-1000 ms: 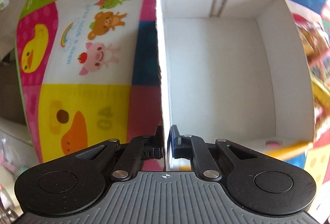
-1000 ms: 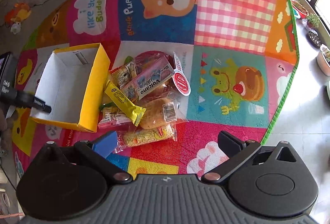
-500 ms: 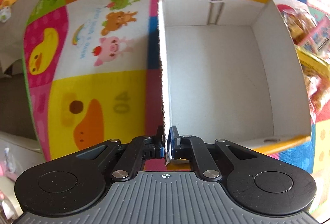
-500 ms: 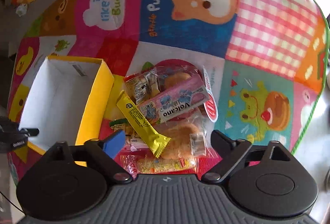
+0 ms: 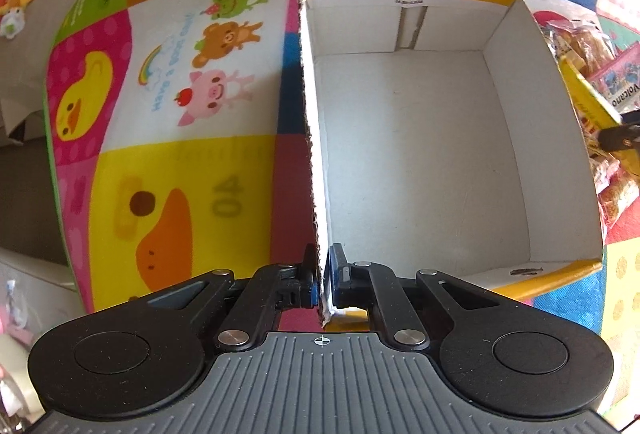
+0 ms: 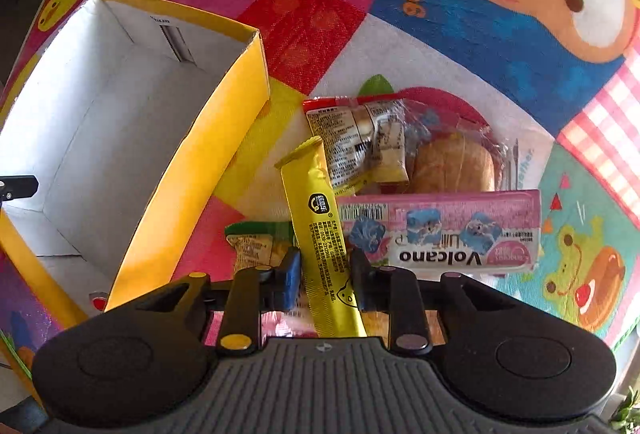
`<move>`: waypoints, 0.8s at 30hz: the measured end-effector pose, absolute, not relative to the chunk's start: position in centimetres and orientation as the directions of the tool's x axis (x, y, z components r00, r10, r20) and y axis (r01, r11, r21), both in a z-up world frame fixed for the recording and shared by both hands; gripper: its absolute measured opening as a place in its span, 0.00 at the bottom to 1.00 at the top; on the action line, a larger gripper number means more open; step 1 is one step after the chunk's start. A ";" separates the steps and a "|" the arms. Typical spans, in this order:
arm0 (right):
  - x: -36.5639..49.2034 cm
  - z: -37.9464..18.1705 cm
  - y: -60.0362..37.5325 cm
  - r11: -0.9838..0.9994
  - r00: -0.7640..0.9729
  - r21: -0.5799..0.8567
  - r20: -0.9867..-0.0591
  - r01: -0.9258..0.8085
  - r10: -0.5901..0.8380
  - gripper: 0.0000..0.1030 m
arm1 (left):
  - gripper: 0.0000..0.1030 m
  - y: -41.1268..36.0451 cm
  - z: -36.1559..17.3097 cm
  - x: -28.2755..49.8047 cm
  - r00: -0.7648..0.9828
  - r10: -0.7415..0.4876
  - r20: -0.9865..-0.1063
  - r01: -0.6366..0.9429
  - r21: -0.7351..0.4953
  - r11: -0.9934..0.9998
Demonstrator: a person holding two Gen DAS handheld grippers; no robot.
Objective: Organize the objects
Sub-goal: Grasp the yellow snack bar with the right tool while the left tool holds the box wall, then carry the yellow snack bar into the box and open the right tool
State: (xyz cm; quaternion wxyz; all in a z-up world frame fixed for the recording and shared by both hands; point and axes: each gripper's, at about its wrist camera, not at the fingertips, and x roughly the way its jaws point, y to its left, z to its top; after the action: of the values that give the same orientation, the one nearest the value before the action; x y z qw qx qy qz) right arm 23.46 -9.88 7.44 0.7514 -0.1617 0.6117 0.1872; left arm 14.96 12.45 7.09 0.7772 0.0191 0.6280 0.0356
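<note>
The left claw [image 5: 320, 276] is clenching the near end of the yellow cardboard box's [image 5: 440, 154] left wall, probably steadying it on the play mat [image 6: 460, 14] for loading. The right claw [image 6: 325, 274] is gripping the yellow snack stick [image 6: 320, 234], which is lying on the snack pile beside the box's right wall.

Left claw [image 5: 320, 276] is clamped tight; right claw [image 6: 325, 276] is pinched closed, both pointing downward.

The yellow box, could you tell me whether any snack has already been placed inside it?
No, the yellow box shows only its bare white floor and walls in the left wrist view, while the snack packets lie outside it on the mat.
</note>
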 end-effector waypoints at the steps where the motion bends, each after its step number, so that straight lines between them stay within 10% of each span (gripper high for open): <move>1: 22.7 8.3 -10.7 0.890 0.193 -0.018 -0.978 -0.455 0.079 0.21 | 0.07 12.1 7.0 15.0 0.212 0.076 -0.974 -0.017 0.074 0.997; 11: 11.2 18.1 -18.3 0.988 0.168 0.154 -0.974 0.012 0.150 0.21 | 0.07 10.4 6.7 16.2 0.206 -0.018 -0.978 0.076 -0.002 0.997; 24: 4.6 22.3 -12.7 0.970 0.152 0.220 -0.967 0.107 0.203 0.21 | 0.09 14.4 6.0 15.8 0.230 -0.159 -0.960 0.007 -0.162 0.987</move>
State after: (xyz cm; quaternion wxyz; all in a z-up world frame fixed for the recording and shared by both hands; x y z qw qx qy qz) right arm 4.60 -12.72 22.28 0.7495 0.1189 0.6504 0.0320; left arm 15.83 14.43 6.05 0.7819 -0.0614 0.6180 -0.0531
